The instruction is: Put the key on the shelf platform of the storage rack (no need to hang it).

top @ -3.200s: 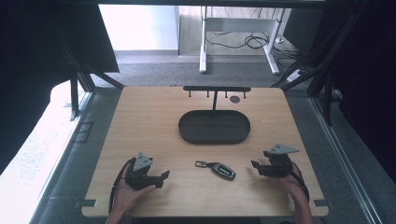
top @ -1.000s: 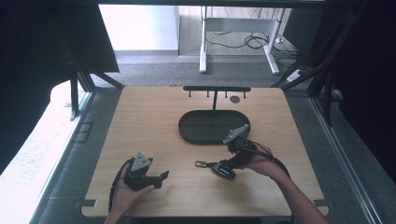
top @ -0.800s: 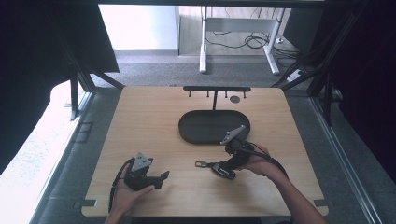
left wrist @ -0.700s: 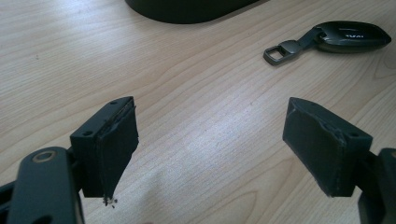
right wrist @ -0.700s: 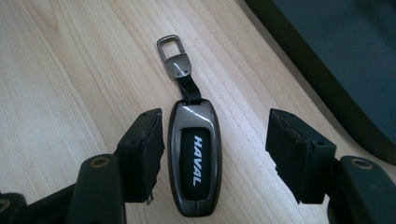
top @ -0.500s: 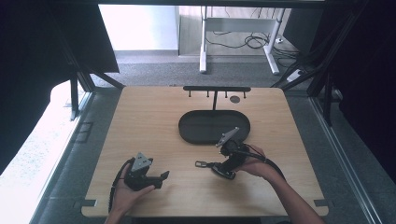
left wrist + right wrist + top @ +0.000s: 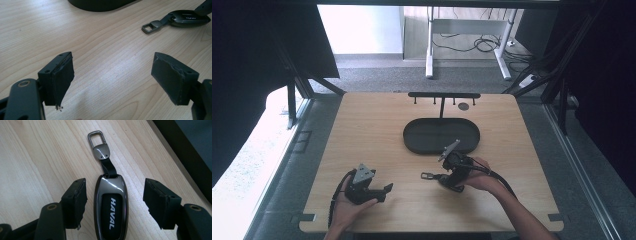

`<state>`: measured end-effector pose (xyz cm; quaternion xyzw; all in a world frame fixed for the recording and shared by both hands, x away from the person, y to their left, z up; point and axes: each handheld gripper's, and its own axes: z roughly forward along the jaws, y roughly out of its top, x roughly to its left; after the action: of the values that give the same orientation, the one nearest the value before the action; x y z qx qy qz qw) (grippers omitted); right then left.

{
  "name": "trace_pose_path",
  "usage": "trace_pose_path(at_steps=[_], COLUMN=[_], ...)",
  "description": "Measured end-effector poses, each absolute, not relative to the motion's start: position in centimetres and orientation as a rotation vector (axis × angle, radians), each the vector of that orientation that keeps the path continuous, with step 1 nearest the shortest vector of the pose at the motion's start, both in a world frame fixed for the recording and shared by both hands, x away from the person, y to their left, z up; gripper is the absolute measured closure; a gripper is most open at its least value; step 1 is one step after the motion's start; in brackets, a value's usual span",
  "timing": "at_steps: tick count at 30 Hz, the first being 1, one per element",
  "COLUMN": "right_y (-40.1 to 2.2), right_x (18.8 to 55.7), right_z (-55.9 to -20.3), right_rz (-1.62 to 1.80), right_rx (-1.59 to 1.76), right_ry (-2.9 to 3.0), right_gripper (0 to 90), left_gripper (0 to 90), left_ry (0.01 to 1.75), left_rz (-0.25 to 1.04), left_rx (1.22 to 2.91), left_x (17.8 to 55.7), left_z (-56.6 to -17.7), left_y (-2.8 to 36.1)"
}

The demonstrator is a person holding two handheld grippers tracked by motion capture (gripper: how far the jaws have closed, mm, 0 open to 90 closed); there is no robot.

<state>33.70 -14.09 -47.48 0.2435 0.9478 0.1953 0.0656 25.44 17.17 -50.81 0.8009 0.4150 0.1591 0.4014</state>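
A dark key fob [image 7: 111,207] marked HAVAL lies flat on the wooden table, its strap and metal clasp [image 7: 98,141] pointing away from the jaws. My right gripper [image 7: 116,192] is low over it with one pad on each side. The jaws have just been opening, and a gap shows between each pad and the fob. From above, the right gripper [image 7: 450,180] covers the fob and the clasp [image 7: 427,175] sticks out to its left. My left gripper [image 7: 385,189] rests open at the front left, and its own view has the jaws [image 7: 112,75] wide apart over bare wood with the fob [image 7: 190,18] farther off.
A black oval tray [image 7: 412,140] sits in the middle of the table just behind the right gripper, and its rim [image 7: 185,147] is close on that gripper's right. A black hook rack [image 7: 443,95] and a small dark disc [image 7: 463,106] stand at the back edge.
My right gripper has come from the right side of the table to the fob, edging left and lower over the last second. The left gripper has stayed put.
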Motion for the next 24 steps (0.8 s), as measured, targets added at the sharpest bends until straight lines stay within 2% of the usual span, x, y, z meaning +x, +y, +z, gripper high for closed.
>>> trace_pose_path(at_steps=[24], right_y=[-13.7], right_x=[33.9], right_z=[-49.3], right_rz=[0.495], right_rx=[0.723], right_ry=[2.868], right_gripper=[31.5], left_gripper=[18.5], left_ry=[1.042], left_rz=[0.413], left_rx=[2.043], left_x=[25.3], left_z=[-50.9], left_y=[17.0])
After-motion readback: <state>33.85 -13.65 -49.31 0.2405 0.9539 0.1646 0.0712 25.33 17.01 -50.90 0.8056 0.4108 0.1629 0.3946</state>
